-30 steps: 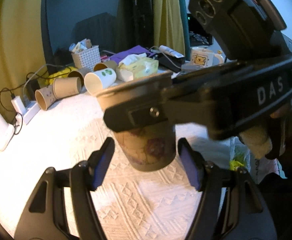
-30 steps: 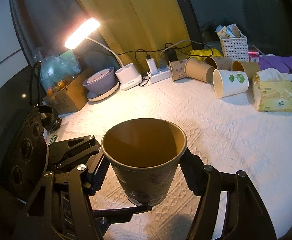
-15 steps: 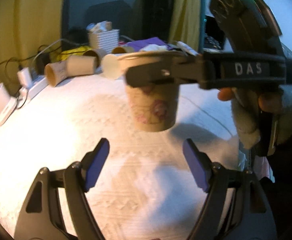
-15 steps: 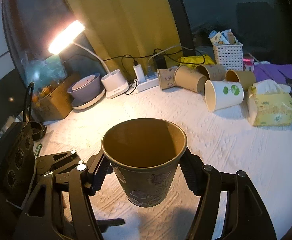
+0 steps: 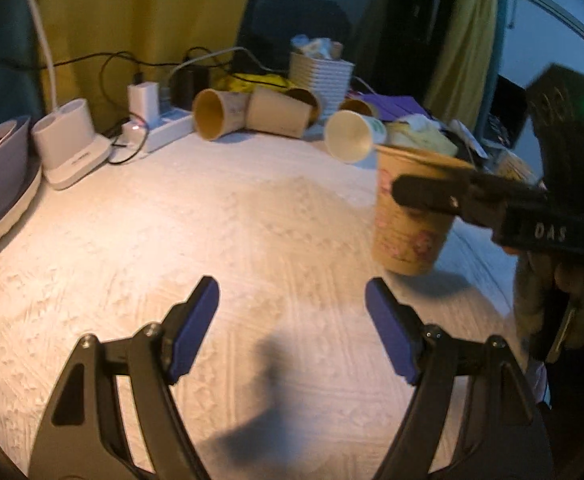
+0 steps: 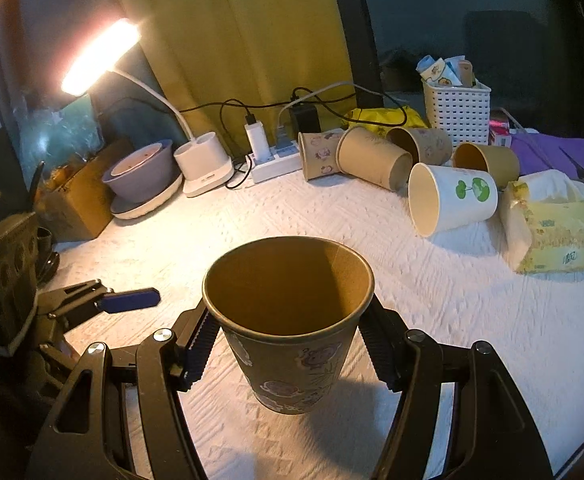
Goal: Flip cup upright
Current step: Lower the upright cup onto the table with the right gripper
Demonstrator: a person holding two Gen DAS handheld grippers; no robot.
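Note:
A brown paper cup with purple flower prints [image 6: 292, 328] stands mouth up between the fingers of my right gripper [image 6: 288, 344], which is shut on it just below the rim, its base at or just above the white cloth. In the left wrist view the same cup [image 5: 408, 220] is at the right, held by the right gripper [image 5: 452, 196]. My left gripper [image 5: 292, 332] is open and empty, low over the cloth, to the left of the cup and apart from it. It also shows in the right wrist view [image 6: 128, 300].
Several paper cups lie on their sides at the back [image 6: 372, 156], with a white one [image 6: 452, 200] nearer. A tissue pack [image 6: 552, 236], white basket [image 6: 456, 108], power strip [image 6: 268, 164], lamp base [image 6: 204, 168] and bowl on a plate [image 6: 144, 176] line the table's far side.
My left gripper has pulled back and swung left away from the cup. The right gripper has kept hold of the cup and lowered it toward the cloth.

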